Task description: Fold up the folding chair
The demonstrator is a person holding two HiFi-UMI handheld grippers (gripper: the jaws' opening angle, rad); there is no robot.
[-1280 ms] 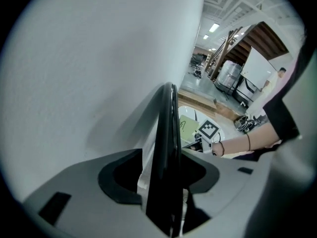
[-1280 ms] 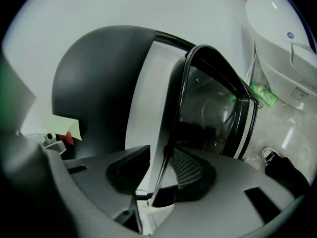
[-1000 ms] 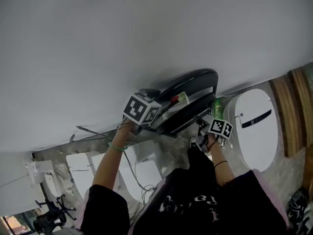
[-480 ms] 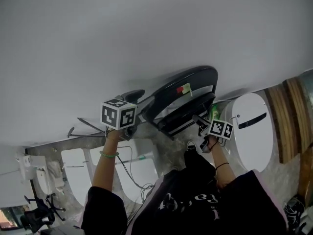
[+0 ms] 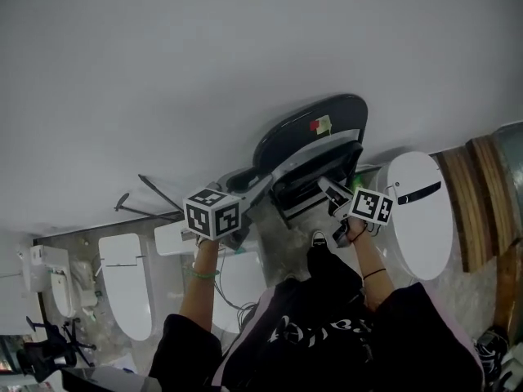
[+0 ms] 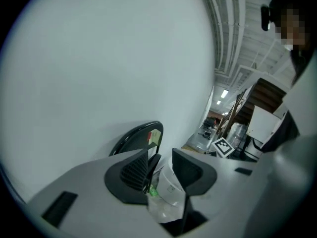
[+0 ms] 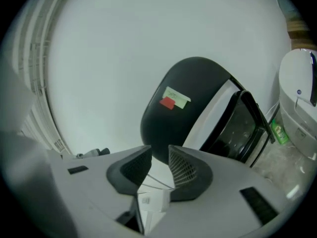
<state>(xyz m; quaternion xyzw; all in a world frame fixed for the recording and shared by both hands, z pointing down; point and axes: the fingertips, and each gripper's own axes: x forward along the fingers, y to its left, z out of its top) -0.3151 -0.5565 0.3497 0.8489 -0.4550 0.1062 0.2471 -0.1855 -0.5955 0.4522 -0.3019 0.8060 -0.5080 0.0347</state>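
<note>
The folding chair (image 5: 315, 133) is up against the white wall (image 5: 204, 72), with its feet end down by the grey floor (image 5: 286, 247). It is black with a pale strip along its side. Its two black flat parts lie close together, so it looks nearly flat. A red sticker (image 7: 168, 102) and a pale green sticker (image 7: 177, 97) sit side by side on the round black part. A person holds a tool in each hand, one on each side of the chair. The right gripper (image 7: 160, 150) is at the chair's right side. Its jaws are only a little way apart and pinch a pale bit of the chair's edge. The left gripper (image 6: 160, 152) is at the chair's left side, lower down. Its jaws have just been closing, but they are wide apart. A thin black edge of the chair shows between them, close to one jaw, and there is a gap on the other side. A big white toilet (image 5: 417, 219) stands just beside the chair on the right. More white toilets (image 5: 127, 288) stand to the left. The person's shoe (image 5: 319, 240) is on the floor below the chair.
</note>
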